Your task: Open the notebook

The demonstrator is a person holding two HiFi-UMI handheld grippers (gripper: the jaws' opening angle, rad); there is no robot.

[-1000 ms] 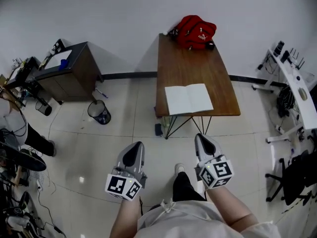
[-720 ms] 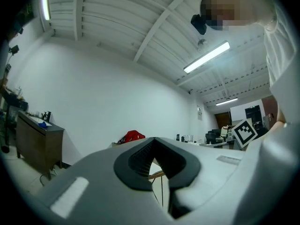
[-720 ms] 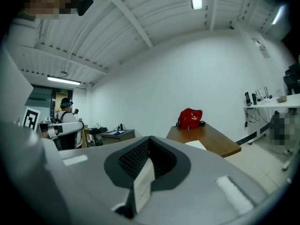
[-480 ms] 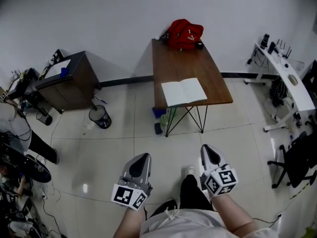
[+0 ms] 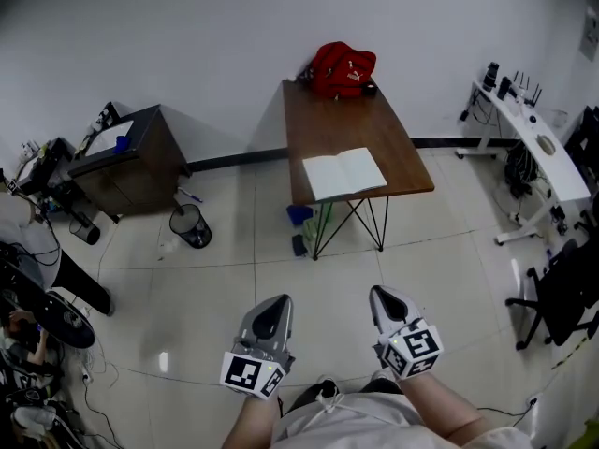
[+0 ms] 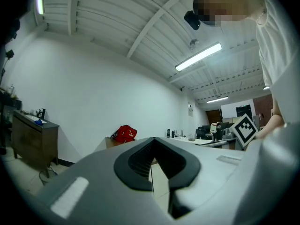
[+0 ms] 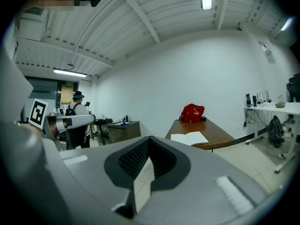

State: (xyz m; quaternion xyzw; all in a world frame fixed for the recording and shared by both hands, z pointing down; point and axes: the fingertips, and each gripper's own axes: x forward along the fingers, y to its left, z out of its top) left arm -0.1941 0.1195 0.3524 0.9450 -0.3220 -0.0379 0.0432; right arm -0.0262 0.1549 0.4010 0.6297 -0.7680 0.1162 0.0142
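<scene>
I have the left tongs (image 5: 276, 303) and the right tongs (image 5: 382, 296) side by side low in the head view, out over the tiled floor (image 5: 225, 279) and well apart from the table (image 5: 328, 120). Each pair's own view shows its two halves drawn together, with only a thin sliver of floor between them. Both are closed, and neither has anything in its grip.

The notebook (image 5: 344, 174) lies on the wooden table ahead of me. It is spread flat with its white pages up, at the near end of the top and close to the front edge. A red bag (image 5: 343, 69) sits at the far end of that table, against the white wall, well apart from the notebook. The right tongs' view looks across to the table and shows the notebook's two open pages there.

Left of the table stands a dark cabinet (image 5: 131, 152) with a black wastebasket (image 5: 190, 224) near it on the floor. On the right side of the room is a white desk (image 5: 529, 143) with small items on it.
</scene>
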